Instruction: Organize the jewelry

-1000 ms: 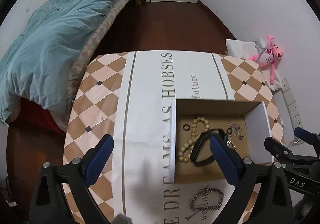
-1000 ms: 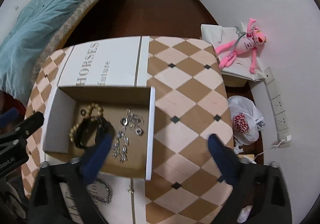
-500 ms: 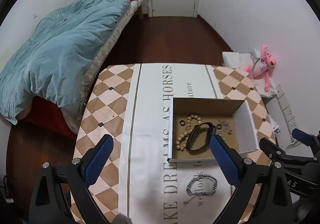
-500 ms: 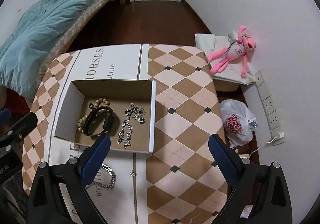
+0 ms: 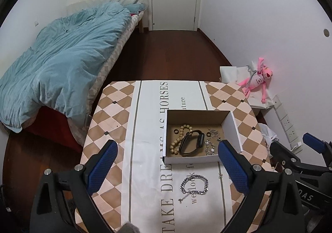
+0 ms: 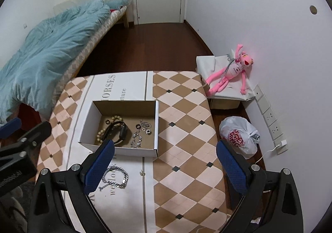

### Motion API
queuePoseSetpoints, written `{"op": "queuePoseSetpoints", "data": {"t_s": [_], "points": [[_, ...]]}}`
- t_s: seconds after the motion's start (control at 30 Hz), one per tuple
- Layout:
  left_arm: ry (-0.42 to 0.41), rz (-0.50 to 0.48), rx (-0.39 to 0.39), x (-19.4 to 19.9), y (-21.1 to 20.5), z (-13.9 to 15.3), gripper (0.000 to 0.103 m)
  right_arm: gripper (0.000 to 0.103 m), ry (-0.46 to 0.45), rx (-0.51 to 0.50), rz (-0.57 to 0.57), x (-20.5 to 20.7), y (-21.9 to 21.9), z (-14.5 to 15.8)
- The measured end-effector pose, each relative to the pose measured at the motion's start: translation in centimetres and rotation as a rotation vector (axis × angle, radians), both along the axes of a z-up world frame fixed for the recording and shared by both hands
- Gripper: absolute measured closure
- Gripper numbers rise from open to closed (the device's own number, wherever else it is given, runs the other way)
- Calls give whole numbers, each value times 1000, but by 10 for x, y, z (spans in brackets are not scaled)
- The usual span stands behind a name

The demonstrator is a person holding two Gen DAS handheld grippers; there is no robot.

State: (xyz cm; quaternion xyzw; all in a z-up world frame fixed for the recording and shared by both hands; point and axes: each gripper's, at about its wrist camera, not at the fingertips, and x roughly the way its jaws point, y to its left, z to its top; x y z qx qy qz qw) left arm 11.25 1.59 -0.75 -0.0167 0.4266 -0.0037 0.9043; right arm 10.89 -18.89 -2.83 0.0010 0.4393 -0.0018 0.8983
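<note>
An open cardboard box stands on the table. It holds a bead bracelet, a black wristband, a dark ring and silver pieces. A silver chain bracelet lies on the white cloth in front of the box, with a tiny silver piece beside it. My left gripper is open and empty, high above the table's near side. My right gripper is open and empty, high over the checkered part.
The table has a checkered top under a white lettered cloth. A bed with a teal duvet is at the left. A pink plush toy and a plastic bag lie by the right wall.
Both grippers have risen and drawn back from the box, so the table looks smaller and the chain bracelet is fully in sight. Both stayed open and empty.
</note>
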Motion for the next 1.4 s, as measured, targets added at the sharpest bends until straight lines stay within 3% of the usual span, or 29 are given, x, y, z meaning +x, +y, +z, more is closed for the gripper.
{"op": "queuePoseSetpoints", "data": {"t_s": [0.13, 0.3, 0.33, 0.4, 0.57, 0.73, 0.83, 0.93, 1.2, 1.27, 1.33, 1.4], "points": [[19, 24, 37, -5, 2, -12, 4, 3, 26, 2, -1, -4, -2, -14], [104, 48, 107, -5, 3, -64, 4, 5, 128, 25, 20, -2, 1, -74], [127, 52, 113, -5, 4, -75, 4, 7, 147, 33, 29, -1, 2, -89], [177, 58, 119, -4, 5, -99, 4, 26, 189, 56, 45, 1, 6, -115], [270, 68, 123, -3, 9, -141, 4, 40, 231, 121, 58, 6, 10, -163], [316, 71, 108, -1, 13, -162, 4, 48, 207, 153, 75, 9, 17, -180], [330, 70, 91, -1, 14, -167, 4, 61, 207, 146, 99, 11, 27, -187], [332, 64, 81, 0, 13, -170, 4, 95, 195, 112, 101, 12, 31, -189], [352, -50, -36, 7, -10, -174, 6, 94, 168, 159, 33, 5, 4, -178], [354, -86, -41, 8, -23, -176, 13, 94, 158, 160, 20, 3, -2, -173], [362, -121, -31, 11, -33, -178, 32, 94, 154, 161, 9, 2, -7, -170], [353, -158, 17, 12, -47, -178, 45, 94, 149, 164, -2, 0, -11, -169]]}}
